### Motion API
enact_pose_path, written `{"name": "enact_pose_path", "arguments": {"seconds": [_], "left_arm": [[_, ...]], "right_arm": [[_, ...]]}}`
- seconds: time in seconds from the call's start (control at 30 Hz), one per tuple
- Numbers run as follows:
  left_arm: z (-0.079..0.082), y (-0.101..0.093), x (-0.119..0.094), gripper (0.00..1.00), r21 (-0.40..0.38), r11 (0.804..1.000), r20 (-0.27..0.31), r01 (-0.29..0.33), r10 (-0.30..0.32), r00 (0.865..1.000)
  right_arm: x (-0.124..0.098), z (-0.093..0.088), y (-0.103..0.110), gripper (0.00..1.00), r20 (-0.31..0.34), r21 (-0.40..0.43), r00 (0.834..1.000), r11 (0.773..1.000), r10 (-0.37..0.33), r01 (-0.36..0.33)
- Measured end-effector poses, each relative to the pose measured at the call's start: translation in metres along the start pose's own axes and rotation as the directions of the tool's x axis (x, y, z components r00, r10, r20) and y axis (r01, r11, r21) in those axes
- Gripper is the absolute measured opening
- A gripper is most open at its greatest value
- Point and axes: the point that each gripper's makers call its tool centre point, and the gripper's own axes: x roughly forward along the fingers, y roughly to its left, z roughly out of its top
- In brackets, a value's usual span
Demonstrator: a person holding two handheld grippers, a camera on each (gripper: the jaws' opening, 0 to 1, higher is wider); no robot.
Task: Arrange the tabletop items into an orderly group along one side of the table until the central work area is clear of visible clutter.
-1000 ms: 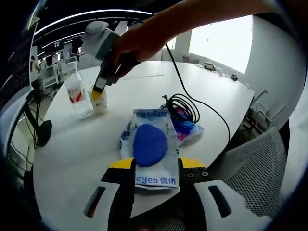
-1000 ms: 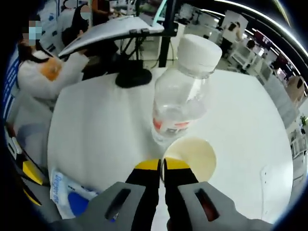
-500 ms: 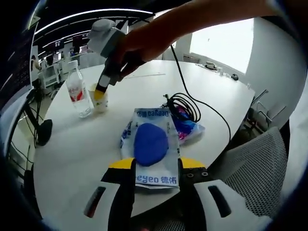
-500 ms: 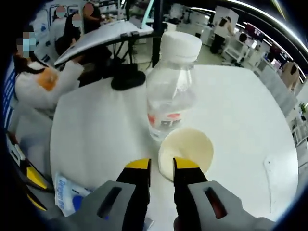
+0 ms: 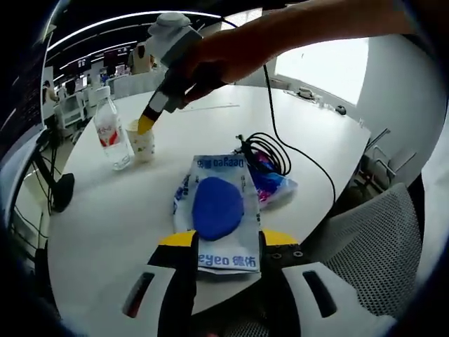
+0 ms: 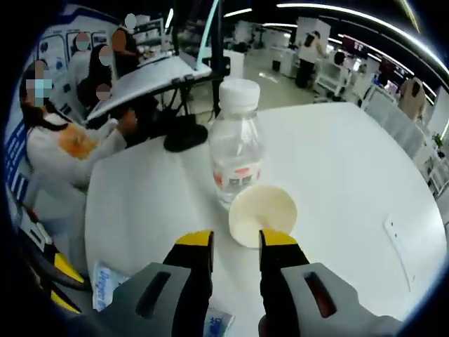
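A wipes pack (image 5: pixel 219 210) lies flat near the desk's near edge in the left gripper view, its long axis running away from the camera, its printed lettering upside down at the far end. A blue oval lid (image 5: pixel 218 208) sits in its middle. The near end of the pack is seen between the jaws of the left gripper (image 5: pixel 219 242), which are spread to either side of it; whether they touch it cannot be told. Just beside the pack, on its right, a crumpled pink-and-blue packet (image 5: pixel 275 186) is partly tucked under it, and a coiled black cable (image 5: pixel 270 151) lies behind that, its lead trailing off over the desk (image 5: pixel 105 232).

Farther away, a cup (image 6: pixel 262 214) stands upright, open mouth up, touching or just beside an upright clear bottle (image 6: pixel 236 151) with a white cap and red label. In the right gripper view the right gripper (image 6: pixel 236 242) is held just short of the cup with its jaws parted and nothing between them. In the left gripper view that gripper is gripped by a hand (image 5: pixel 210 67), its yellow tips above the cup.

A mesh chair (image 5: pixel 372 246) stands at the desk's right edge. Seated people are seen beyond the far side.
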Motion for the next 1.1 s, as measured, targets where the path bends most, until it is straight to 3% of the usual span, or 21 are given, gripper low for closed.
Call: {"name": "enact_pose_path", "arguments": {"seconds": [0.53,0.77,1.1], "left_arm": [[-0.001,0.001,0.000,0.33,-0.003,1.000,-0.006,-0.012,0.012,1.000],[-0.003,0.000,0.001,0.32,-0.001,1.000,-0.017,-0.013,0.013,1.000],[-0.006,0.001,0.001,0.32,0.001,1.000,-0.036,-0.019,0.019,0.999]], "right_arm": [[-0.053,-0.032,-0.027,0.23,0.060,0.106,0.994,0.991,-0.091,0.085],[-0.076,-0.070,-0.042,0.22,0.042,0.152,0.990,0.980,-0.138,0.130],[-0.112,-0.123,-0.038,0.22,0.008,0.224,0.983,0.958,-0.184,0.178]]}}
